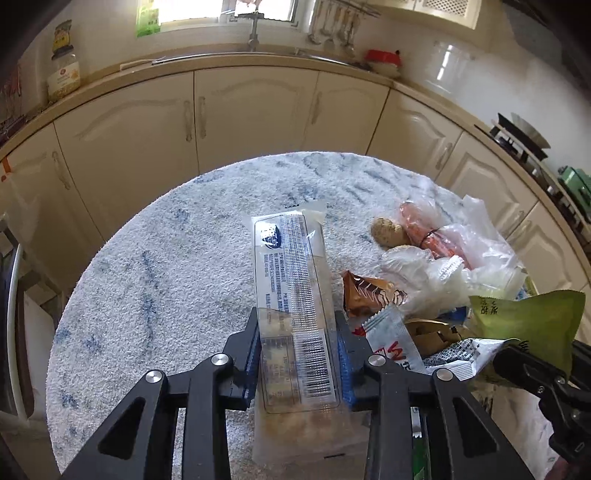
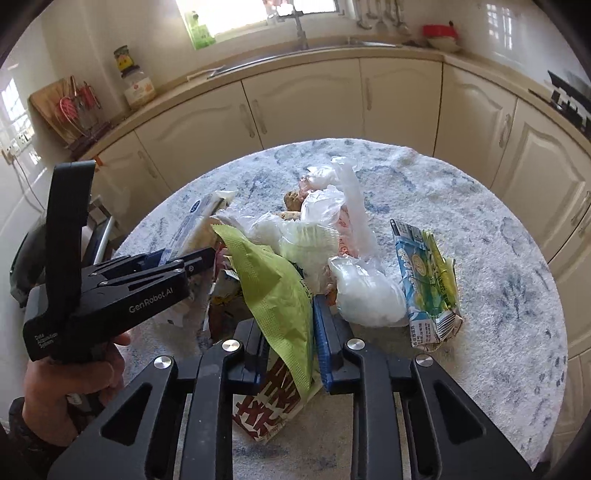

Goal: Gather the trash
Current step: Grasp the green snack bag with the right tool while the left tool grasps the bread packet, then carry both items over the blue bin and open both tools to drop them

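Note:
My left gripper (image 1: 299,350) is shut on a long clear plastic wrapper (image 1: 291,280) with blue print and a barcode, held above the round table. It also shows from the side in the right wrist view (image 2: 192,258). My right gripper (image 2: 290,339) is shut on a green snack bag (image 2: 273,288), which also shows in the left wrist view (image 1: 528,325). A trash pile lies on the table: clear plastic bags (image 2: 332,229), a white bag (image 2: 369,295), a crushed blue drink carton (image 2: 424,280), a brown wrapper (image 1: 365,295), a peanut shell (image 1: 388,230).
The round table has a white-blue fuzzy cover (image 1: 166,280). Cream kitchen cabinets (image 1: 255,114) curve behind it, with a sink and tap (image 1: 253,33), a jar (image 1: 62,74) and a stove (image 1: 524,140) on the counter.

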Demonstrator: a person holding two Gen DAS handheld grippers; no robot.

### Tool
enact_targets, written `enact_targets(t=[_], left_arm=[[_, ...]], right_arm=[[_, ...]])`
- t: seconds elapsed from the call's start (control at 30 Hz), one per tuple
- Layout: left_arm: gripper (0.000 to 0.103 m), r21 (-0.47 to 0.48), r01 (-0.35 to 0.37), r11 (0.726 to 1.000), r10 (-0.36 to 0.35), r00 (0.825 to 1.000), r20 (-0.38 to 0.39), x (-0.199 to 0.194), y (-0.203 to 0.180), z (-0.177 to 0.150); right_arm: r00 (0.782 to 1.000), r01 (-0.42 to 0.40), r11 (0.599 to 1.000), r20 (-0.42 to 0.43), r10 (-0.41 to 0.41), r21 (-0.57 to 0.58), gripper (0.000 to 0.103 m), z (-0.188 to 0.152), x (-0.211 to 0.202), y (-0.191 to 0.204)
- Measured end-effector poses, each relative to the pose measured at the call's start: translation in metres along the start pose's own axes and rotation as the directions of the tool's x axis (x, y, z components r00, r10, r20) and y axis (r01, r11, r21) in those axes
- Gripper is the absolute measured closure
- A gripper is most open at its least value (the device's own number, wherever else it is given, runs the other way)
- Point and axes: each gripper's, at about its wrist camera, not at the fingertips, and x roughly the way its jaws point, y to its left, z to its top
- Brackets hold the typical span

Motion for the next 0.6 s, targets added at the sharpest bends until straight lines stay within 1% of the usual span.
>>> enact_targets(t=[0.1, 0.3, 0.47, 0.6], left_arm=[[0.073, 0.007, -0.005, 1.000, 0.005, 1.000, 0.002, -0.006, 0.005, -0.007], [0.073, 0.015, -0.031, 0.999, 0.030, 0.999, 0.019, -0.028, 0.005, -0.034], [0.073, 0.013, -0.009, 1.000, 0.008, 0.999, 0.044, -0.057, 0.002, -0.058], [0.073, 0.037, 0.020, 0.999, -0.023, 0.998, 0.066, -0.092, -0.016, -0.084]], right_arm=[[1.000, -0.015, 1.000, 0.013, 0.015, 0.001, 0.081, -0.003, -0.008, 0.001], [0.999, -0.035, 0.999, 0.021, 0.034, 0.033, 0.084, -0.013, -0.021, -0.003], [0.999, -0.043, 0.997, 0.036, 0.041, 0.058, 0.085, -0.028, -0.039, -0.008], [0.998, -0.045, 0.996, 0.058, 0.040, 0.075, 0.085, -0.040, -0.058, -0.012]])
